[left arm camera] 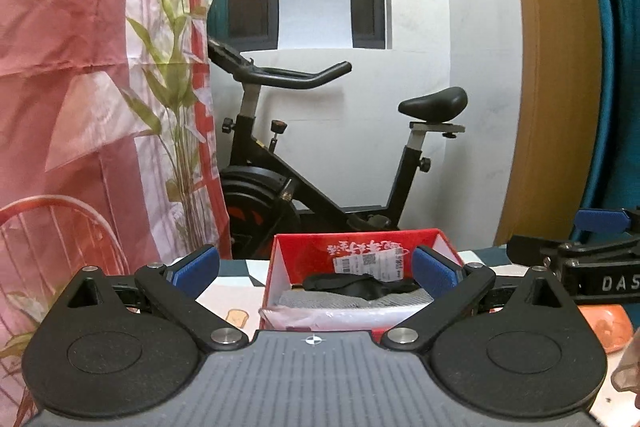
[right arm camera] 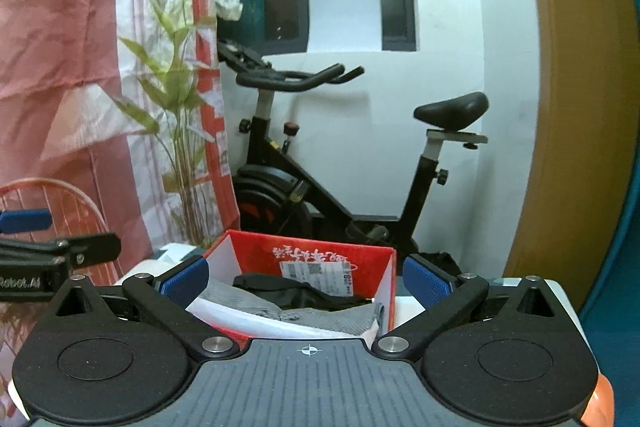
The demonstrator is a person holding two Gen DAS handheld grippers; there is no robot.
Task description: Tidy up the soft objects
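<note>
pink leaf-print curtain (left arm camera: 92, 87) fills the far left, black exercise bike (left arm camera: 320, 155) against the white wall behind the table, wooden door edge (left arm camera: 552, 67) at right. red cardboard box (left arm camera: 352, 255) sits on the table, open top, holding a grey sock (left arm camera: 352, 299) and a black soft item (left arm camera: 348, 285); white shipping label (left arm camera: 372, 261) with a qr code inside, red chinese print unreadable. left gripper (left arm camera: 316, 269) fingers apart, empty, near side of box. right gripper (right arm camera: 306, 281) apart, empty, "das" visible on its body.
</note>
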